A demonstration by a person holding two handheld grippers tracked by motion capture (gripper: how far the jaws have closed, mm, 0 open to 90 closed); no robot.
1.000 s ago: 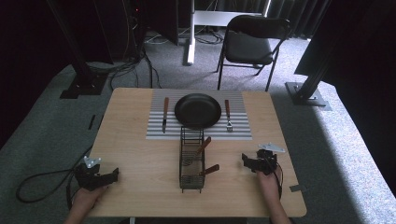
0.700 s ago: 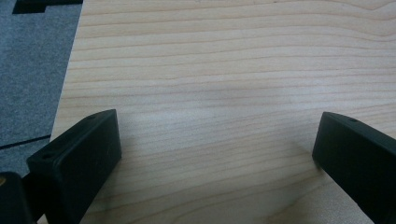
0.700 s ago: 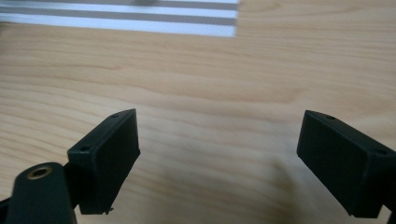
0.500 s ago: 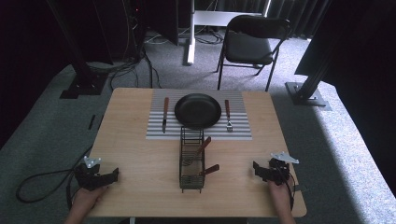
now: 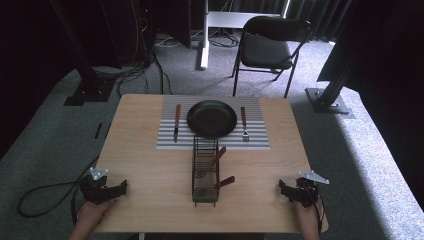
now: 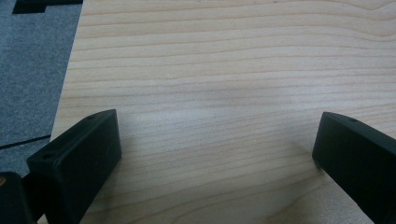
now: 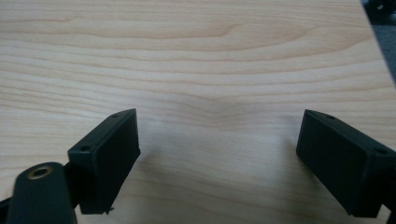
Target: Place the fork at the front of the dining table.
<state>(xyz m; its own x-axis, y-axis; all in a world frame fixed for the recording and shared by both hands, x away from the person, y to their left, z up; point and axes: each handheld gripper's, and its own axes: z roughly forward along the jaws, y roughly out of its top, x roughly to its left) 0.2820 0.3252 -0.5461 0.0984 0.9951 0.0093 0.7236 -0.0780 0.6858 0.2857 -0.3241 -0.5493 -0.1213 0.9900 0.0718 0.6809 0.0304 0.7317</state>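
Either side of the wire basket point(image 5: 205, 172), the left gripper point(image 5: 120, 187) and right gripper point(image 5: 283, 188) rest on the worktop point(image 5: 150, 170), jaws spread, empty.

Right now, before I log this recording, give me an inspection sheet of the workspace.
Surface: wooden table, striped placemat at far side.
Job's things: black plate on the mat, knife on its left, fork on its right; wire caddy holding two wooden-handled utensils.
Clutter: nothing seen.
Grippers: left gripper and right gripper open, resting at near corners.
Cables: left gripper cable loops onto the carpet.
Surroundings: black chair, stand bases.
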